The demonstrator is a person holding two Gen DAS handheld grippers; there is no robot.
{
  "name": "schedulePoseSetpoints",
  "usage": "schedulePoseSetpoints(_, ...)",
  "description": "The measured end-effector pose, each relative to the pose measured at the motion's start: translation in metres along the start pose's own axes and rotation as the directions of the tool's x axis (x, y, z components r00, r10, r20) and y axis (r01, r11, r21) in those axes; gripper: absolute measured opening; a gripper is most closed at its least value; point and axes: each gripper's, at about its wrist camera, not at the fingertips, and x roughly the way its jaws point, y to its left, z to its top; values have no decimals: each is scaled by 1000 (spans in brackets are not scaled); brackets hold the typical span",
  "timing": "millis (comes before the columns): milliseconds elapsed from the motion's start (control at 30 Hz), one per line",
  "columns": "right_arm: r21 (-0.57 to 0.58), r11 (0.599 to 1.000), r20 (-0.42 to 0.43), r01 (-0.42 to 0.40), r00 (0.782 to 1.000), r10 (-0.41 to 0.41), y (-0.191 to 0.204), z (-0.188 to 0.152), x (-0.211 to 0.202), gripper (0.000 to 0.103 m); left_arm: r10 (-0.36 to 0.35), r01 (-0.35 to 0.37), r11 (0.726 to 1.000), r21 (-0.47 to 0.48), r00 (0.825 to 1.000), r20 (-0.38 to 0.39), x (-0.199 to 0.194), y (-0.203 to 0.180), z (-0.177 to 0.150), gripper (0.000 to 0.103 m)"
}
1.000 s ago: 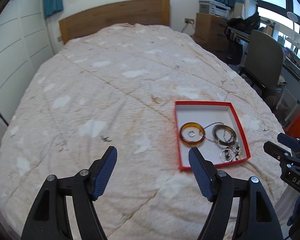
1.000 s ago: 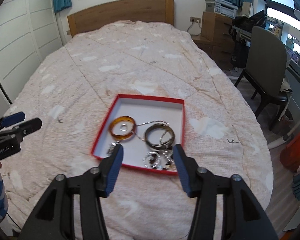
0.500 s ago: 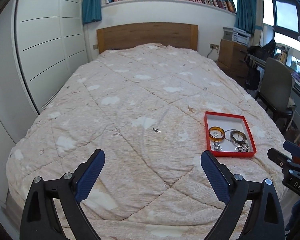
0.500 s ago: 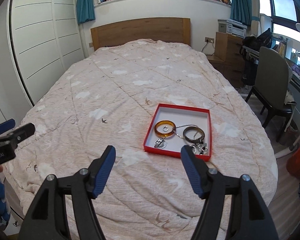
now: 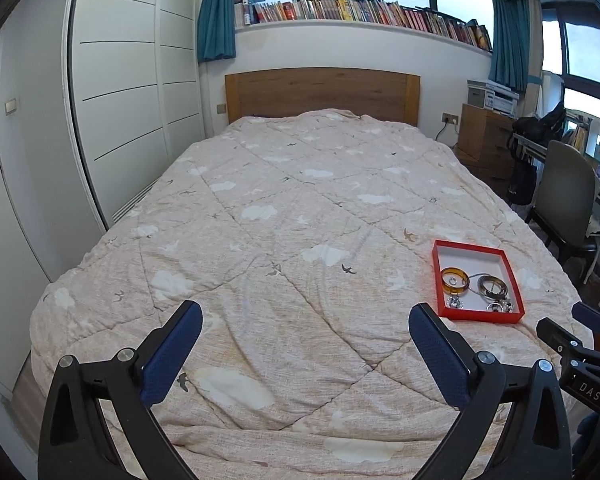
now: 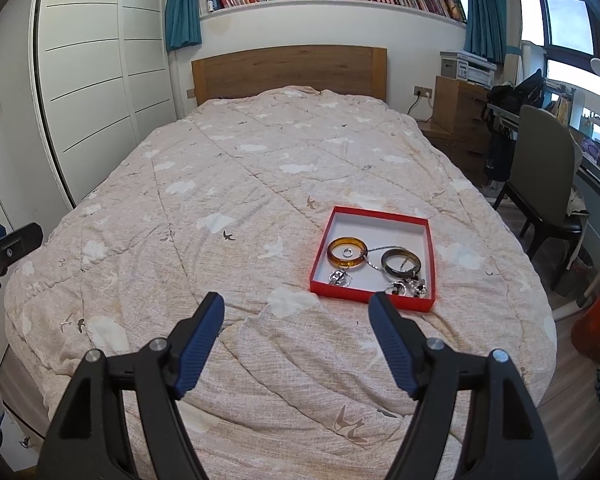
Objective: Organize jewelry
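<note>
A red tray [image 6: 429,240] with a white floor lies on the bed's right side; it also shows in the left wrist view [image 5: 436,276]. In it lie an amber bangle [image 6: 347,253] with a small ring inside, a dark bangle [image 6: 401,262], a thin chain and silver pieces [image 6: 404,287] along its near edge. My left gripper [image 5: 305,344] is open and empty, held back over the foot of the bed, left of the tray. My right gripper [image 6: 298,328] is open and empty, just short of the tray's near edge.
The quilt [image 6: 260,184] covers the whole bed, with a wooden headboard [image 6: 288,70] at the far end. White wardrobe doors [image 5: 120,120] stand on the left. A chair [image 6: 548,184], desk and wooden dresser [image 6: 464,120] stand on the right.
Both grippers have pulled back and up from the tray, so it looks smaller and farther. The left jaws have spread wider. The tray and jewelry have not moved.
</note>
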Motion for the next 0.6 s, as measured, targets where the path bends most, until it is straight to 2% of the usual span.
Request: schedulePoseSetpoints(600, -5, 1000, 71, 30, 997, -30, 8, -3, -16, 74, -1, 0, 998, -59, 1000, -20, 4, 22, -18, 102)
